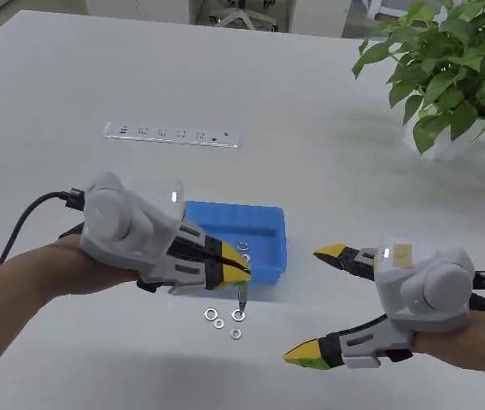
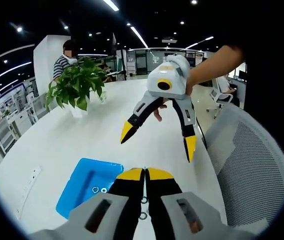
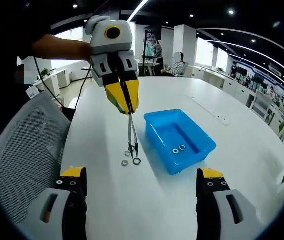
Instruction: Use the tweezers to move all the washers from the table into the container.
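Left gripper (image 1: 230, 266) jaws pressed together on the tweezers (image 1: 242, 297), tweezer tips down among four loose washers (image 1: 219, 323) on the table (image 1: 97, 77), just near of blue container (image 1: 264, 220) holding two more, right gripper (image 1: 312, 302) jaws wide apart, empty.

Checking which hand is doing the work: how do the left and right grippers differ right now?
The left gripper is shut, clamping the tweezers; the right gripper is wide open and holds nothing. The left one reaches the tweezers down to the washers on the table beside the blue container; the right one is off to the side. Both have yellow-tipped black jaws and grey bodies.
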A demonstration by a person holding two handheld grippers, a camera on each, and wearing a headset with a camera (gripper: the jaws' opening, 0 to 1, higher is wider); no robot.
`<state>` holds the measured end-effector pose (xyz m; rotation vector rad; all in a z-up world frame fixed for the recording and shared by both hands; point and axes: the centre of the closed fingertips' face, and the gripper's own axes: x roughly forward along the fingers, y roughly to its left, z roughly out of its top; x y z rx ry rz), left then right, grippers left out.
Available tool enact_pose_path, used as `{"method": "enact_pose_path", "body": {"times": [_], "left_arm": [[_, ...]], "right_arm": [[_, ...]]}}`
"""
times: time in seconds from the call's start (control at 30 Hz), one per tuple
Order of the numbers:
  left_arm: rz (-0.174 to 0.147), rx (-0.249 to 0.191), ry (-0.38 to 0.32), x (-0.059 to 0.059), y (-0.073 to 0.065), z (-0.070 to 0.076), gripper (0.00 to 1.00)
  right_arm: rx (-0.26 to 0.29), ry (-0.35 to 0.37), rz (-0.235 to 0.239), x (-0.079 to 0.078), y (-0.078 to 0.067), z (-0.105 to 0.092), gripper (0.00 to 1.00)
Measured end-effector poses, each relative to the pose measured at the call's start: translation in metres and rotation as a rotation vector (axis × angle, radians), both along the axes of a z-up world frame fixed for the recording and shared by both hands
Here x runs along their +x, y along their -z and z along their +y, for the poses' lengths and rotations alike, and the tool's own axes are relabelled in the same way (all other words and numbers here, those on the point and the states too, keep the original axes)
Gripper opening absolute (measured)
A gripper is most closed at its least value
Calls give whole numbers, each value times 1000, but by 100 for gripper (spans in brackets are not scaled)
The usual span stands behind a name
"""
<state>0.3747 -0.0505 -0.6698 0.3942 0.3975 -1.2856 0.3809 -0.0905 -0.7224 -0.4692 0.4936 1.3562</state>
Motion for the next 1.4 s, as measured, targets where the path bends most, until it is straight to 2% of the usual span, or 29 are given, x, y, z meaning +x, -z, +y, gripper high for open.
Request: {"method": "enact_pose_path", "body": {"times": [0.57,0.93,1.4], "left_arm": [[17,4,-3,4,17,2,5],[25,-16,-6,4,17,0,5],[28,-14,-6,1,18,0,5]], "right_arm": [[-17,-9,22,-3,9,1,88],[-24,-16,32,-4,12,2,87],[-26,-26,27,-4,11,5,86]]}}
